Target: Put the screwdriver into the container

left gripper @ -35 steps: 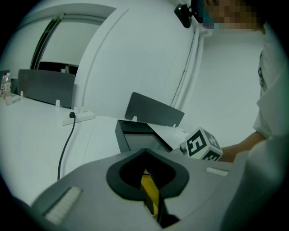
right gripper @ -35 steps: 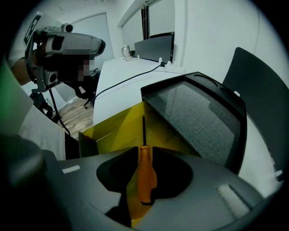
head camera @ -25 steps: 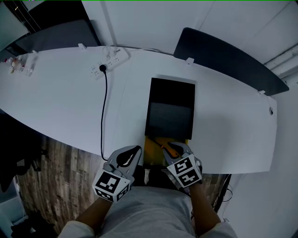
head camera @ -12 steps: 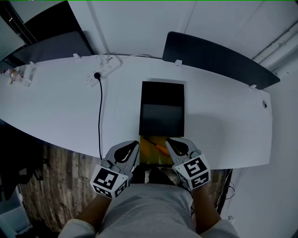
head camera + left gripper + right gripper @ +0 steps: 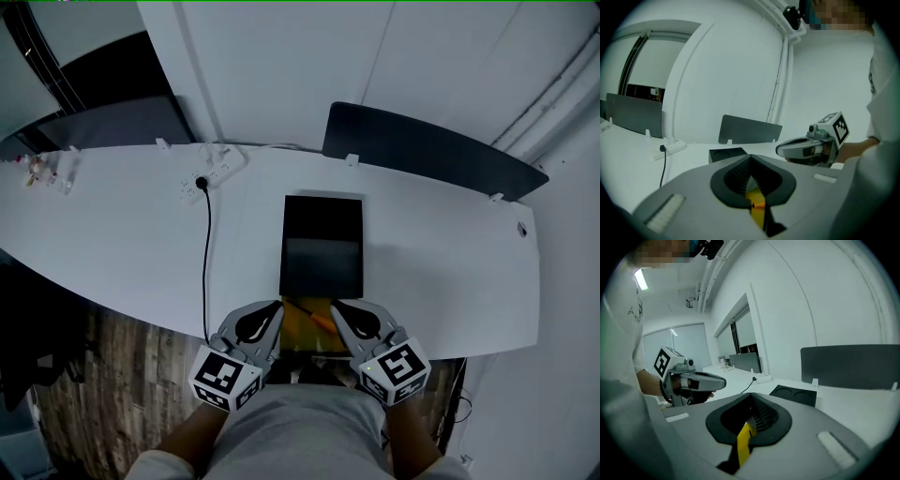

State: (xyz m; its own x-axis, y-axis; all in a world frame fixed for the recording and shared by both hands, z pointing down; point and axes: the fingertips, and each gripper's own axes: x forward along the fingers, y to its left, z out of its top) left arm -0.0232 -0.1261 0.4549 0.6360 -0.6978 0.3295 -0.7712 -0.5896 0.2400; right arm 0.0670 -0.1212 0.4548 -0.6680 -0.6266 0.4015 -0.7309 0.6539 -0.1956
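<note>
Screwdriver (image 5: 322, 318): on the yellow pad (image 5: 296, 330) at the near edge of the table (image 5: 141, 225); axis runs 10-to-4 o'clock, orange handle toward 4.
Right claw (image 5: 339, 309): jaws shut, nothing held; the nearer claw, screwdriver at its 9 o'clock.
Left claw (image 5: 274, 309): jaws together, empty.
Container (image 5: 322, 246): black, at the screwdriver's 12 o'clock, just past the pad.
Obstructions: none apparent; power strip (image 5: 214, 171) well apart at 10 o'clock.

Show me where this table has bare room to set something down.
Right of the black container, out to the table end: bare. Also between the cable and the container. Crowded: near edge at the yellow tray, and around the power strip.
</note>
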